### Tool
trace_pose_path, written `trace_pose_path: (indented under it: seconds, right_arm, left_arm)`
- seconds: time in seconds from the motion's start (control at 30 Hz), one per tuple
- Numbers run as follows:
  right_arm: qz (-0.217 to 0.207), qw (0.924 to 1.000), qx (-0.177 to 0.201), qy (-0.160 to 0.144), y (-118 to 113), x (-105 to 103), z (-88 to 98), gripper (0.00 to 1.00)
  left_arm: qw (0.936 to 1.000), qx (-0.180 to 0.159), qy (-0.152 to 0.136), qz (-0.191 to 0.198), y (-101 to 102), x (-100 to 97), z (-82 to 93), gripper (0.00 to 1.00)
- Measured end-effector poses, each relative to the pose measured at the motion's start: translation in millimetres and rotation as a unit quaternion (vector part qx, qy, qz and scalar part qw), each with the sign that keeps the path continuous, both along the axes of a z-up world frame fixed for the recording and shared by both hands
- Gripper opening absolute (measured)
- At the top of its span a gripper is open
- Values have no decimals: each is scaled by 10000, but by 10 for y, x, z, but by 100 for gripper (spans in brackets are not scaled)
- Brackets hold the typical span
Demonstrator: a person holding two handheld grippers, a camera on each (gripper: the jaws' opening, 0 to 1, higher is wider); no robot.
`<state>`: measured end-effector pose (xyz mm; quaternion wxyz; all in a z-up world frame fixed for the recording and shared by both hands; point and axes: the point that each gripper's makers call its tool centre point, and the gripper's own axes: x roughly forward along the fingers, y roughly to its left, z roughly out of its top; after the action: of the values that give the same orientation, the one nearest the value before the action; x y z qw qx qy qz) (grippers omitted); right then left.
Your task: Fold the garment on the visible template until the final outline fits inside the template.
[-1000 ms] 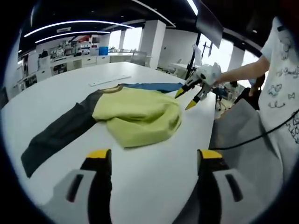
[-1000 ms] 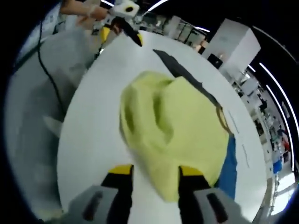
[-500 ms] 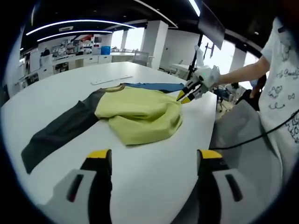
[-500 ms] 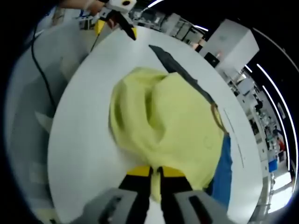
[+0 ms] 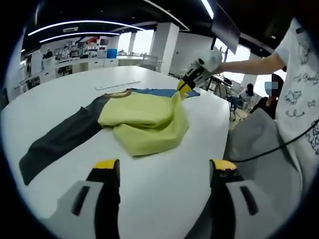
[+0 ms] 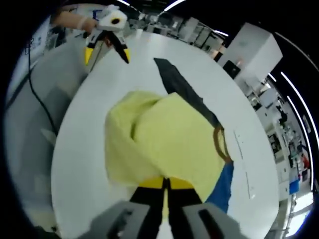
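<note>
The garment point(image 5: 144, 122), yellow with a dark sleeve, is spread near the table point(image 5: 164, 189) edge, a yellow fold being pinched and lifted by the clenched right gripper point(image 6: 165, 183), while the left gripper point(image 5: 162, 167) is held with jaws apart over bare tabletop near the edge.

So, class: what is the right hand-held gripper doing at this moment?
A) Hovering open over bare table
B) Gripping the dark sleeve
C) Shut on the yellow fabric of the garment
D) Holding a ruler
C: the right hand-held gripper has its jaws together, pinching the yellow edge of the garment and lifting it.
</note>
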<state>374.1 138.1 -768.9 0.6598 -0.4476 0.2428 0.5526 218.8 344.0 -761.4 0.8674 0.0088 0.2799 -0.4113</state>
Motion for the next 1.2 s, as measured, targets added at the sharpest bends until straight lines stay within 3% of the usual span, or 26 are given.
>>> trace_pose_path:
  seconds: [0.23,0.6,1.0,1.2]
  right_arm:
    - [161,9992,-255,251,287,271,-165,0]
    - [1,9972,-412,624,557,484,-471,0]
    - [-288,9939,-456,959,710,590,-712,0]
    - [-405,9927,-462,1035,702,517,-783,0]
  left_arm:
    - [10000,-21,67,33,10,-5,-46,70]
    - [9997,-98,154,139,32,34,-99,69]
    - [9995,-147,251,147,17,74,-159,69]
    - [9994,-157,264,136,0,98,-157,69]
